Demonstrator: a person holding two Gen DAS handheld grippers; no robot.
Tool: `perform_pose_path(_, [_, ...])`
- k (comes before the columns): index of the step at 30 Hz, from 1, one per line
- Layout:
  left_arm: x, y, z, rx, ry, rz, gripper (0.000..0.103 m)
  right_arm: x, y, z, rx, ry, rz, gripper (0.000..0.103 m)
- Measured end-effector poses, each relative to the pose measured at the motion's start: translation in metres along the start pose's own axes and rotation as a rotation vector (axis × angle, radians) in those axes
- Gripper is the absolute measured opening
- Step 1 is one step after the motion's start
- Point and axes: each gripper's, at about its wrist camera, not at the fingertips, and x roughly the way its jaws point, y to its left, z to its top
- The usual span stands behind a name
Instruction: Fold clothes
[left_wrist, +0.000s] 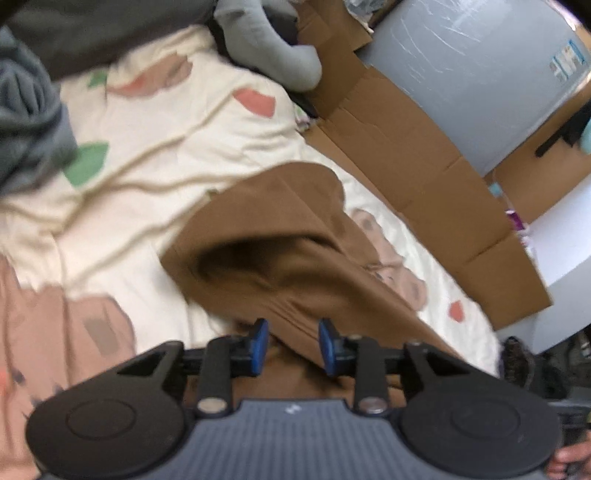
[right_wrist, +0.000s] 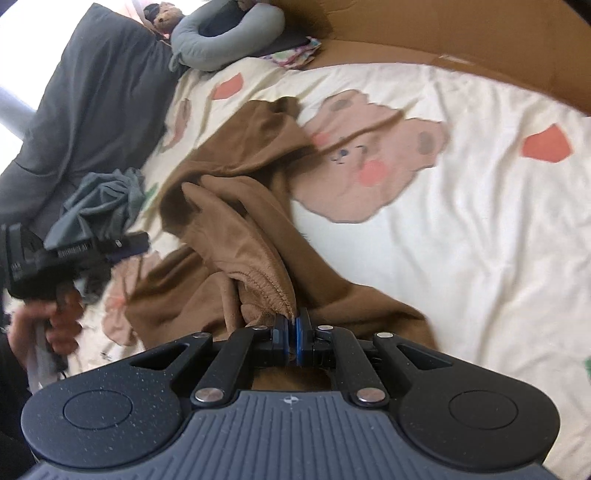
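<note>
The folding looks barely begun. A brown garment (right_wrist: 236, 206) lies rumpled on a cream bedspread (right_wrist: 461, 229) printed with bears, its layers bunched and one fleecy hem turned over rather than laid flat; no neat fold shows anywhere. The right gripper (right_wrist: 292, 334) has its jaws pinched tight on that hem at the near edge of the cloth, which rises from the bed into them. The left gripper (left_wrist: 293, 345) has its blue pads partly apart; brown cloth passes between them in its own view, but the pads do not seem to press on it, so it probably holds nothing. In the right wrist view that same tool sits off to the left, in a person's hand (right_wrist: 44, 325). A crumpled grey garment (right_wrist: 99, 203) waits further left, by a dark pillow (right_wrist: 85, 99), untouched. What remains, by my reading: spread the brown piece flat, fold it, then deal with the grey one.
</note>
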Motion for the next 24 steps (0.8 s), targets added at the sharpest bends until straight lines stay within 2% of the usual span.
perform_pose_path(3, [0.003, -0.007, 0.004, 0.085, -0.003, 0.055, 0.033, -0.013, -0.01, -0.007, 0.01, -0.009, -0.028, 0.001])
perform_pose_path(9, [0.016, -0.031, 0.007, 0.243, -0.024, 0.128, 0.05, -0.043, -0.028, -0.021, 0.045, -0.047, -0.087, 0.001])
perform_pose_path(12, [0.025, -0.048, 0.006, 0.319, -0.03, 0.151, 0.052, -0.058, -0.033, -0.027, 0.063, -0.068, -0.106, 0.001])
perform_pose_path(24, [0.067, -0.133, 0.013, 0.619, -0.039, 0.092, 0.053, -0.091, -0.061, -0.058, 0.167, -0.109, -0.16, 0.001])
